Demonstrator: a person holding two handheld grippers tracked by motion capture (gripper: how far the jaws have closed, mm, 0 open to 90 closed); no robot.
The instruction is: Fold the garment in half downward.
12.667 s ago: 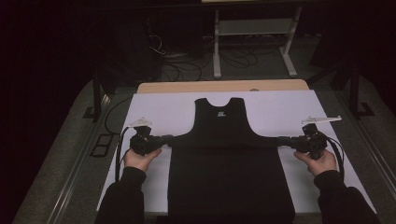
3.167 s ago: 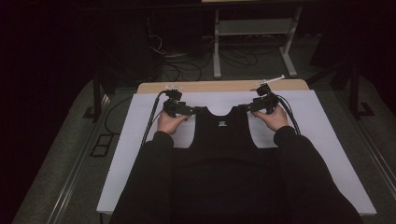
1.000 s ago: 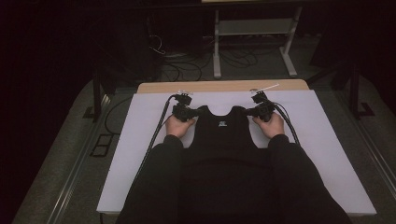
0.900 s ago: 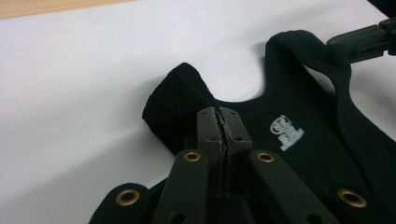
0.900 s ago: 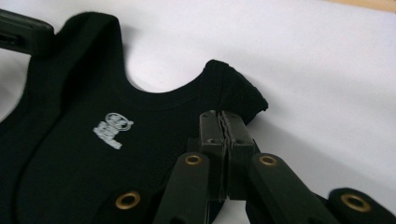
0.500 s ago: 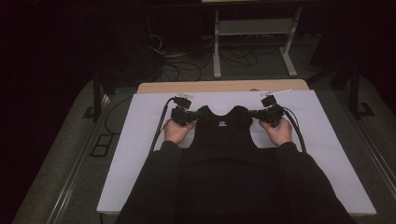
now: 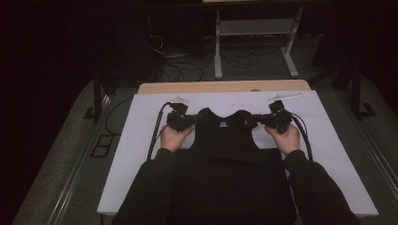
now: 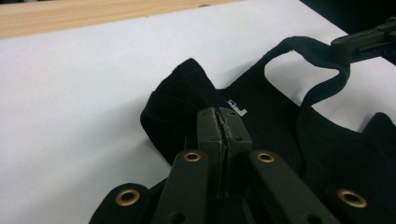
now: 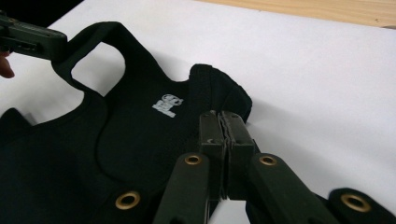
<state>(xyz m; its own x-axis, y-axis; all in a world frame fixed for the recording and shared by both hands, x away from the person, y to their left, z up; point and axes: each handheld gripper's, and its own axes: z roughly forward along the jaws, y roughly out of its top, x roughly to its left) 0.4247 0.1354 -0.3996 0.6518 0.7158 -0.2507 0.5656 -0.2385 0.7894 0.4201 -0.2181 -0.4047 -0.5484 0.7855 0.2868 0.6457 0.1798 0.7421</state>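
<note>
Black sleeveless knit top (image 7: pixel 225 140) on the white-covered worktop (image 7: pixel 131 154): each shoulder strap is clamped, by left tool (image 7: pixel 193 120) and right tool (image 7: pixel 259 120). Since half a second ago, the straps have been drawn apart, readying a fold.

my left gripper (image 8: pixel 223 135) matt black plastic with brass-look rivets, my right gripper (image 9: pixel 225 133) the same, black vest (image 7: pixel 225 140) soft matt knit cloth, table cover (image 7: pixel 141 140) smooth white, table edge (image 7: pixel 211 87) pale wood
</note>
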